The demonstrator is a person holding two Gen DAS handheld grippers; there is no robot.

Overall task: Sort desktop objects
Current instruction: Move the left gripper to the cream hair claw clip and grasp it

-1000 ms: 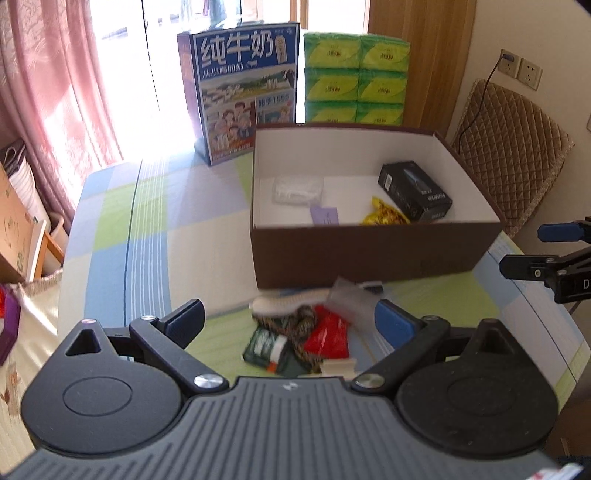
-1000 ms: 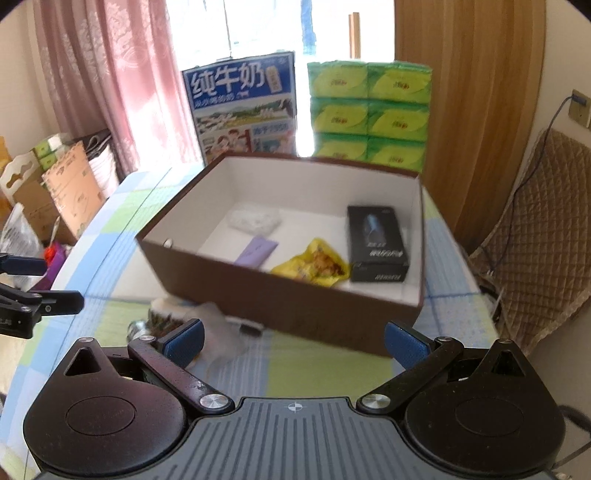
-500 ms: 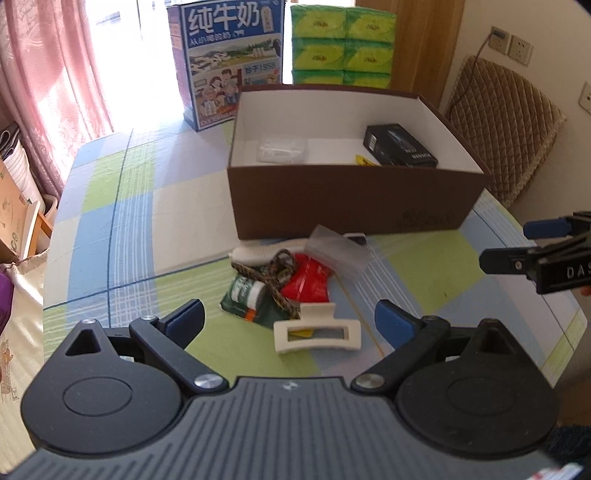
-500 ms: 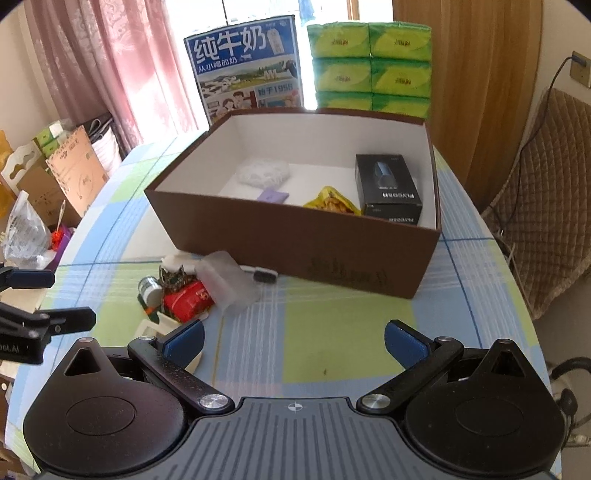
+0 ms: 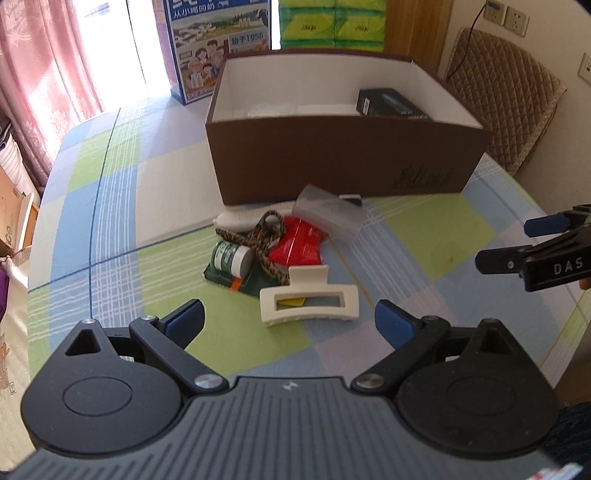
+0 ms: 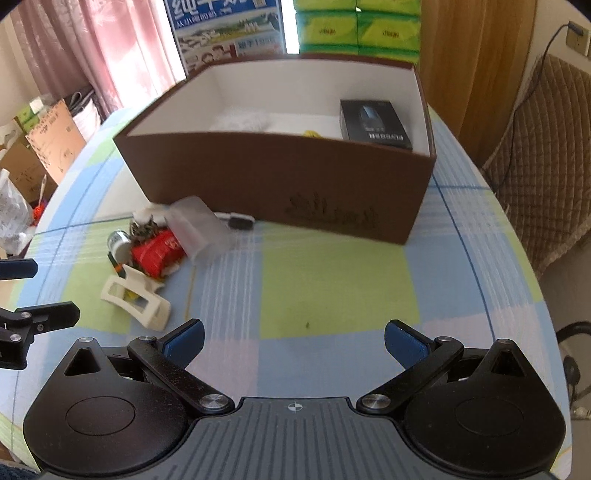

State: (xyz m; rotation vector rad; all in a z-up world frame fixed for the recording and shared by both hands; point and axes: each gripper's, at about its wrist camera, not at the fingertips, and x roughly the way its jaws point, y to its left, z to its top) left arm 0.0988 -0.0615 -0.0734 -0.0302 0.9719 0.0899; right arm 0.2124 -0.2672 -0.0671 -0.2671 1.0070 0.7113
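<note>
Left gripper [image 5: 289, 319] spread wide, blue pads [image 5: 186, 320] apart and holding nothing, poised over the near edge of the clutter pile; right gripper [image 6: 293, 339] likewise wide apart and empty, above bare cloth to the right of the pile; each tool's tips show at the other view's edge. Pile sits on the table just in front of the brown box [image 5: 343, 162]: cream rectangular hair claw clip [image 5: 308, 301] nearest the left gripper, lying flat with a yellow scrap showing through its slot; behind it a dark green packet [image 5: 251, 280] with a small white-capped green bottle [image 5: 231, 256] on top; a brown patterned cord [image 5: 264, 240] looped across bottle and red sachet [image 5: 301, 245]; a frosted clear plastic piece [image 5: 327, 214] tilted over the sachet; a white elongated item [image 5: 240, 219] at the back, touching the box foot. Box open-topped, white inside, holding a black carton [image 6: 373, 123] at right, a yellow wrapper mostly hidden by the front wall, and a whitish bag at left. Tablecloth [image 6: 332, 288] checked in green, blue and lilac; behind the box a blue milk carton [image 5: 218, 48] and stacked green tissue packs [image 5: 332, 22]; pink curtains [image 5: 40, 74] left, quilted chair [image 5: 506, 99] and wall sockets right.
</note>
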